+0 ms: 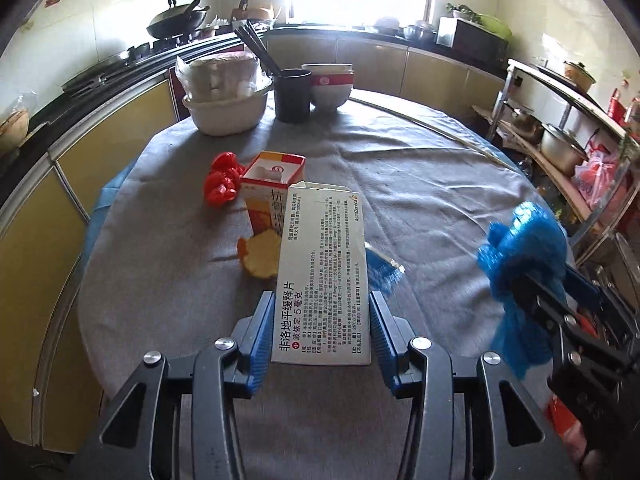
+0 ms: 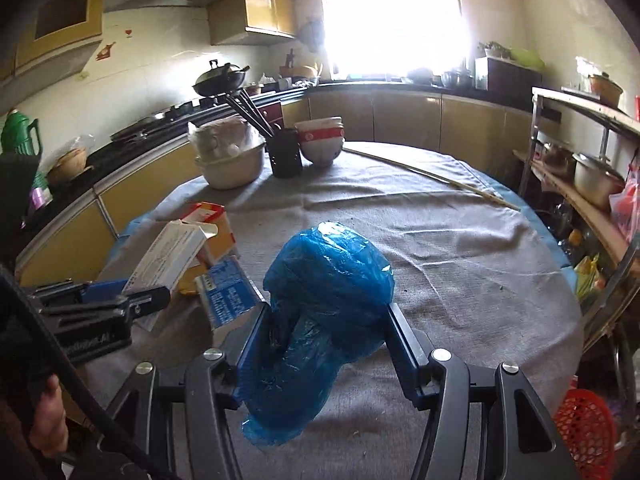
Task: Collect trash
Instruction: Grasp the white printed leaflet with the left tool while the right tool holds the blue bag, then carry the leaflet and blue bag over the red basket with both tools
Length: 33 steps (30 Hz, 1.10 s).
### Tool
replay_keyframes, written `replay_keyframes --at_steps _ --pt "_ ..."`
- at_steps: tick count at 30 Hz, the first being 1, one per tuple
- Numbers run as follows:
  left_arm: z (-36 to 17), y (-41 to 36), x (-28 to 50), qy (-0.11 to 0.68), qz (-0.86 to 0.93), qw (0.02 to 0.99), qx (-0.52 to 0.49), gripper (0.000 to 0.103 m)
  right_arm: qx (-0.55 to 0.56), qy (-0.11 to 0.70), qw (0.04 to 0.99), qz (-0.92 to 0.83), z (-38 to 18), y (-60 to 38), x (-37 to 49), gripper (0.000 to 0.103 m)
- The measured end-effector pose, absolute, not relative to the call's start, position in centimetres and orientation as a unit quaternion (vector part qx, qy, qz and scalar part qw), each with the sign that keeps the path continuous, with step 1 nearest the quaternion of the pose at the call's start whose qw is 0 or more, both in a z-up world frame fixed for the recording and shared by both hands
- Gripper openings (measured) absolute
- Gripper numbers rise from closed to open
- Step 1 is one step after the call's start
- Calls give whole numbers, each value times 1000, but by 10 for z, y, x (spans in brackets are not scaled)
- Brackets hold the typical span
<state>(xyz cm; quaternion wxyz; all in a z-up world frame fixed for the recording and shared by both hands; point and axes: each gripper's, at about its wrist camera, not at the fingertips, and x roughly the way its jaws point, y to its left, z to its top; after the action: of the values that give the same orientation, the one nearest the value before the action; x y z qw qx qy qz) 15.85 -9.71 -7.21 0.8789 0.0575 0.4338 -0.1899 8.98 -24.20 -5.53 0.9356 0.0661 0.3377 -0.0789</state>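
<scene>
My left gripper (image 1: 320, 308) is shut on a white medicine box (image 1: 322, 272) with black print, held above the grey tablecloth. My right gripper (image 2: 326, 316) is shut on a crumpled blue plastic bag (image 2: 324, 300), also seen at the right of the left wrist view (image 1: 520, 256). On the table lie an orange-and-red carton (image 1: 272, 188), a red plastic scrap (image 1: 220, 180), a piece of orange peel (image 1: 262, 258) and a blue-and-white box (image 2: 228, 292).
At the table's far side stand a cream basin of bagged items (image 1: 226, 96), a black chopstick holder (image 1: 292, 94) and stacked bowls (image 1: 330, 86). A long stick (image 2: 432, 176) lies far right. A shelf with pots (image 2: 592, 176) and a red basket (image 2: 584, 428) stand right.
</scene>
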Motion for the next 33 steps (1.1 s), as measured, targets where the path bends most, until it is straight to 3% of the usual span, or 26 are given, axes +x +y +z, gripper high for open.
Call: replay_keyframes --at_steps 15,33 --pt "-66 -66 98 423 -191 884 50 47 49 325 942 -67 -42 -219 54 60" --pt "-28 -88 48 378 -227 895 67 47 67 293 949 -95 -21 -243 -2 60"
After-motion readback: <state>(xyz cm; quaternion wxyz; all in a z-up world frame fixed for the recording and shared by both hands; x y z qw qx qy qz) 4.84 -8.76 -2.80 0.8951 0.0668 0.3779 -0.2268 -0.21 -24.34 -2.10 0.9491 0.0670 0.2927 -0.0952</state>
